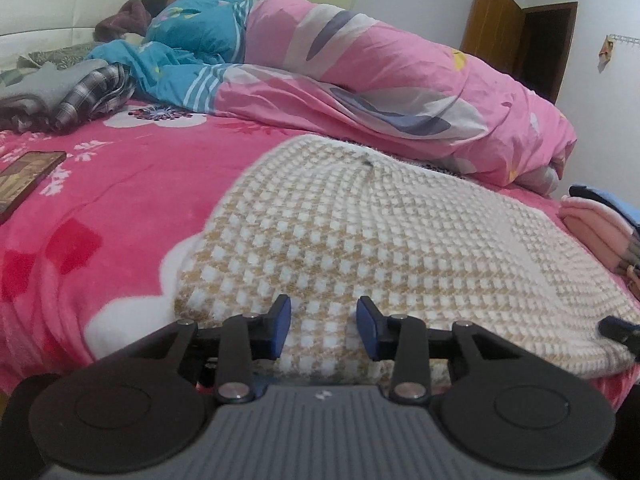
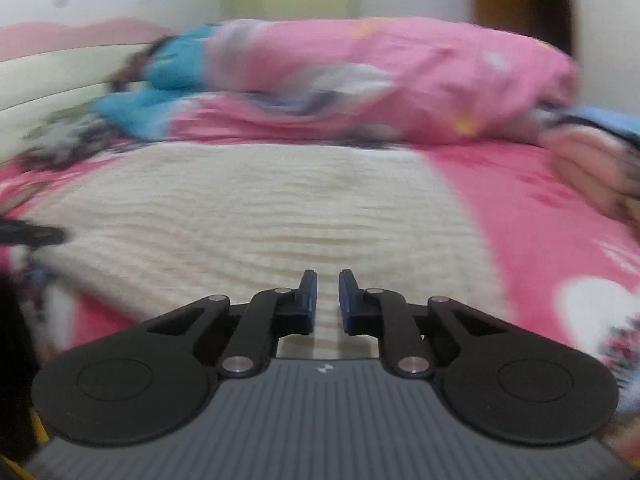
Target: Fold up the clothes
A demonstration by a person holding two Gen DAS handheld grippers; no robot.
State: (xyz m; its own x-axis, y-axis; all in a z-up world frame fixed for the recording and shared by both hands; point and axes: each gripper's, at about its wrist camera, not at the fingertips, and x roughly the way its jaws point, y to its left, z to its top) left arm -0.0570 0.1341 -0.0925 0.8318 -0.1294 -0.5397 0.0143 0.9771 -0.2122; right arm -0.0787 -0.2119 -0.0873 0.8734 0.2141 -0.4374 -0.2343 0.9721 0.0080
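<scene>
Bed: folding surface, ahead of both grippers. Sweater: spread flat directly ahead of and under both tools; no fold visible, so folding is judged barely begun. Stack: folded items far right of the left gripper, apparently done. Left gripper: jaws parted, nothing pinched. Right gripper: jaws nearly together with a narrow gap; grip on knit cannot be told
</scene>
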